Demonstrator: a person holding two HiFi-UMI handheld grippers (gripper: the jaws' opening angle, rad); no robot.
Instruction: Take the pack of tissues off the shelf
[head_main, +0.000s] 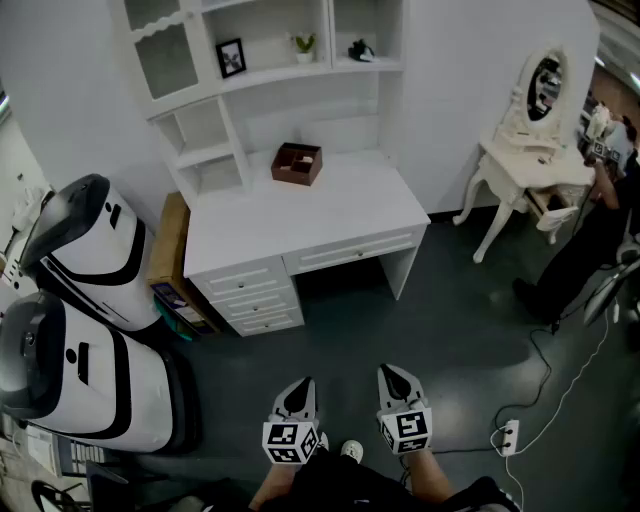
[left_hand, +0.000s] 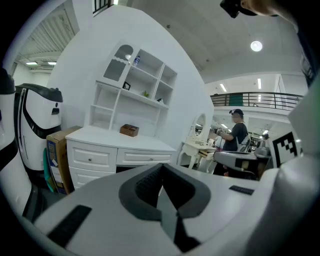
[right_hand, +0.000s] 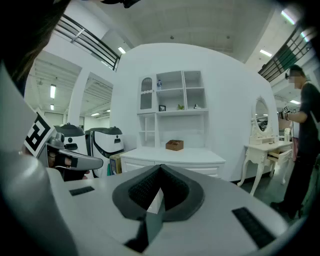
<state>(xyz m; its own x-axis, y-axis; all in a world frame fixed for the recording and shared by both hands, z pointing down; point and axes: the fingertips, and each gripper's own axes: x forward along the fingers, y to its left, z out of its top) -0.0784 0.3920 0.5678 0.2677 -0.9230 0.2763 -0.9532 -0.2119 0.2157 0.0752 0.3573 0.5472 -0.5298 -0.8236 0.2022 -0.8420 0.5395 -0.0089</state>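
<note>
- Head view shows the person standing well back from the white wooden desk (head_main: 340, 215) and its white open-shelf hutch (head_main: 268, 78), with dark floor between them, so the task looks to be at the approach step.
- In the right gripper view, a small blue-and-white item (right_hand: 159, 84) stands in an upper compartment of the hutch. It is possibly the pack of tissues, though it is too small to be sure.
- A brown open wooden box (head_main: 297, 163) sits on the desktop, well apart from that item.
- The next move calls for walking up to the desk, raising one gripper to the upper compartment and parting its jaws before reaching in.
- The left gripper (head_main: 302, 384) has its jaws fully closed, pad against pad, with nothing between them.
- The right gripper (head_main: 392, 373) is likewise closed and empty.
</note>
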